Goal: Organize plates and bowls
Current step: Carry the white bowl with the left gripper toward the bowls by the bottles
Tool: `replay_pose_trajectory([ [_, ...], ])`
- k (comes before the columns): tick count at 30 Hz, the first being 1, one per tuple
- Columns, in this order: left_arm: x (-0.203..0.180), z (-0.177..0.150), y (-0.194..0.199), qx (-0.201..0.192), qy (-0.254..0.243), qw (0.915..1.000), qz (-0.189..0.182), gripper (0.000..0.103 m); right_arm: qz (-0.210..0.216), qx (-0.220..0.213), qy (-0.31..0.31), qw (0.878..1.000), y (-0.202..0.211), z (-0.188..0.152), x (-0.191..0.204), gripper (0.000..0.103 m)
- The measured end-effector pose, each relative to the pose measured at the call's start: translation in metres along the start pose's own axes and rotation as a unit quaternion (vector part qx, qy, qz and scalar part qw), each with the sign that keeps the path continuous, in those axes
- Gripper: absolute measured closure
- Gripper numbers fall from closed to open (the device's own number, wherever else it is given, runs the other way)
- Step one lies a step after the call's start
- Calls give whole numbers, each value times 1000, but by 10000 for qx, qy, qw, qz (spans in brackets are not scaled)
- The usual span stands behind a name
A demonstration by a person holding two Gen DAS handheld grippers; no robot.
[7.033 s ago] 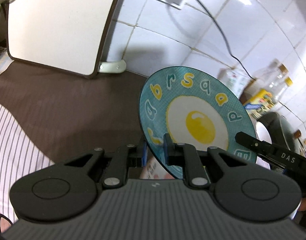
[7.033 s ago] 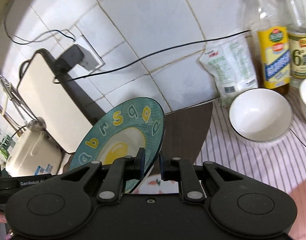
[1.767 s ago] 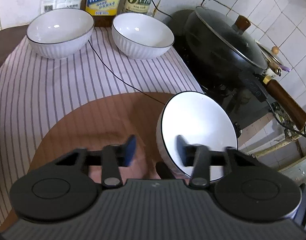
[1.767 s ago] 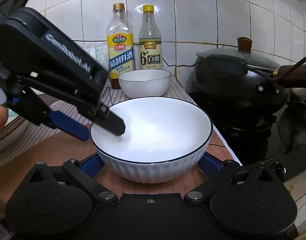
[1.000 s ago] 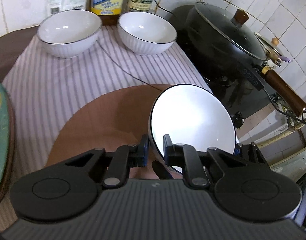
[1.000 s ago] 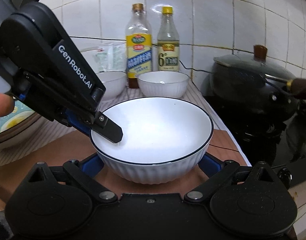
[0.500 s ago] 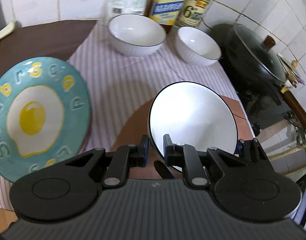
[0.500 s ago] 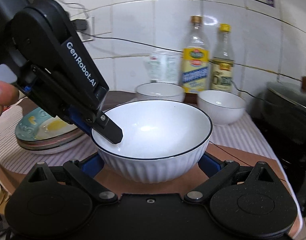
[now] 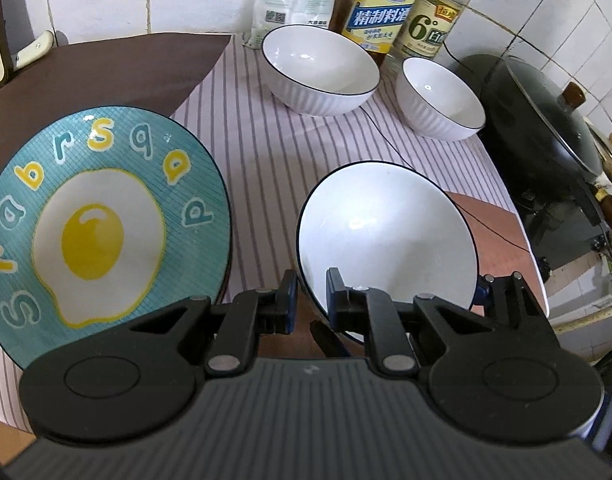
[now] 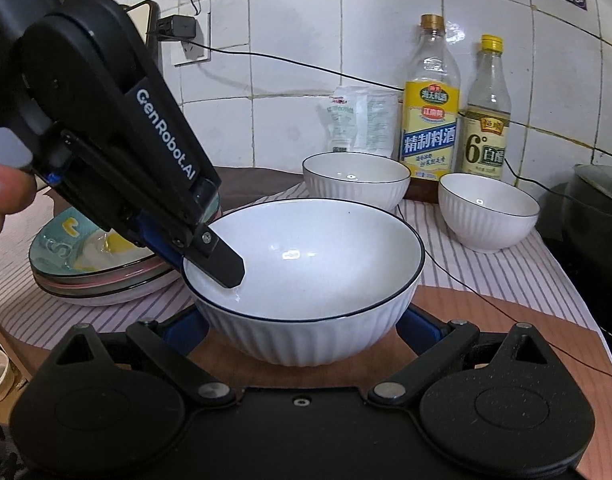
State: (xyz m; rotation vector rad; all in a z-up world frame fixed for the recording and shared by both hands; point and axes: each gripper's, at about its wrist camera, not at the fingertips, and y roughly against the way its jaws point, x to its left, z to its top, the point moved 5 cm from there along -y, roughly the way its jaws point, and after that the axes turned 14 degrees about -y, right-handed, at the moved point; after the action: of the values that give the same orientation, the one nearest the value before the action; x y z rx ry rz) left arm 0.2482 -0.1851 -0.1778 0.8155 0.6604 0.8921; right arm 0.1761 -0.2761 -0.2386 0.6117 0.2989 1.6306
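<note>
White bowl: left hand-held gripper pinches its rim, right hand-held gripper clasps its sides; only the right view shows stacked plates beside it.

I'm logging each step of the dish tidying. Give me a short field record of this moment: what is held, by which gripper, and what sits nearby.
held item: large white bowl with dark rim
left gripper: shut on the bowl's rim
right gripper: jaws on either side of the bowl's ribbed wall
plate stack: blue egg-pattern plate on top
other bowls: two white bowls on the striped cloth
</note>
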Motion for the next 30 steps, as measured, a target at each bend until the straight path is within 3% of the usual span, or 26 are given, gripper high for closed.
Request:
replay_pose_trajectory([
  [12,7,-2,-12,-36,62,10000,-4,88,-9,245,-27,9997,-14,-7,0,2],
  [20,13,-7,-4,-45,255,9994,-228,85,-370,290,-495,9977,17,-11,-4,2],
  [30,20,-5,40,-397,63,9988,-282,85,-304,64,-1128,9931,55,40,-10,2],
])
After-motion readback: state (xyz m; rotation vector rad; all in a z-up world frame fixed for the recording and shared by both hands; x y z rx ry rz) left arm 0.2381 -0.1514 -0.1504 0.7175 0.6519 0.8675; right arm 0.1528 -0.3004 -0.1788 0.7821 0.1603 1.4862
